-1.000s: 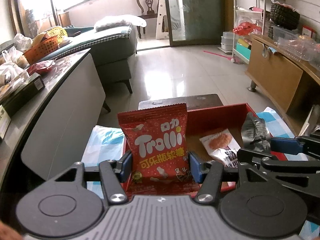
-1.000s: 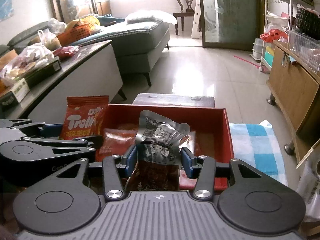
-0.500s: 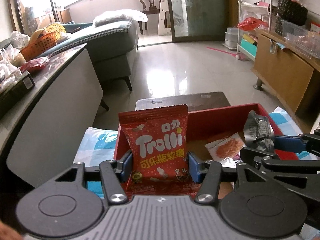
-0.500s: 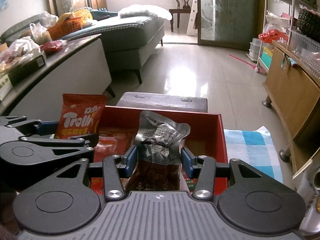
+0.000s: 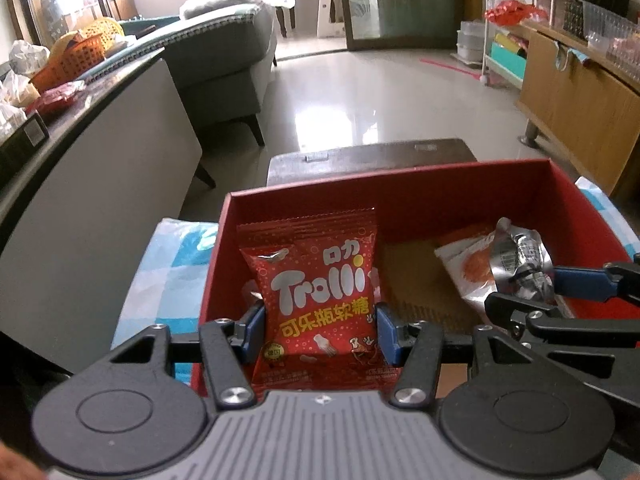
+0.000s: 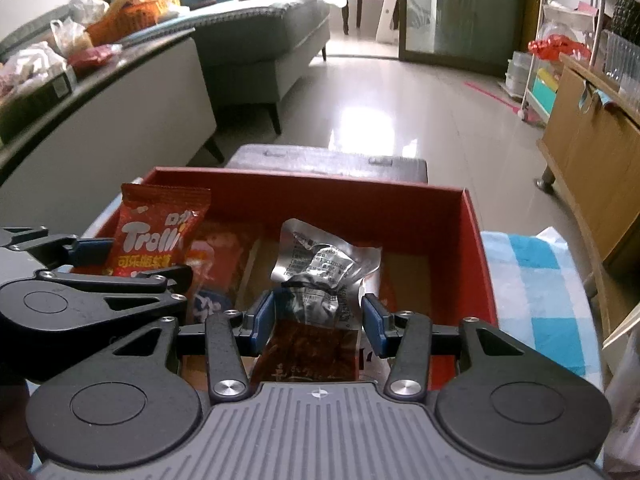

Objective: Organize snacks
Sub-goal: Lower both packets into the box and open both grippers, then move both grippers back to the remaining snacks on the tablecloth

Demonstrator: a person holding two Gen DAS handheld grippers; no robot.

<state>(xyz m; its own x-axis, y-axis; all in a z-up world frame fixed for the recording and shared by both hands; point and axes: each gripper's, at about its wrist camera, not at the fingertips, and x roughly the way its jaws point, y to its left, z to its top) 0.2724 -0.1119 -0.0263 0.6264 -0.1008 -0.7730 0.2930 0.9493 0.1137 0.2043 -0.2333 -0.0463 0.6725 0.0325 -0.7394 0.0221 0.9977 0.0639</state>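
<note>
Snack packets were held upright, the Trolli gummy bag [image 5: 320,300] clamped in the left gripper [image 5: 319,334] and the silver foil pouch [image 6: 320,276] in the right gripper [image 6: 319,326], both directly above the red box [image 5: 460,188], left gripper over its left half.

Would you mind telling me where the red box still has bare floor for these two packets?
The red box has a bare brown strip mid-floor, between the Trolli bag in the left gripper and the white-and-orange packet. The left end holds red packets. The right gripper holds the silver pouch.
</note>
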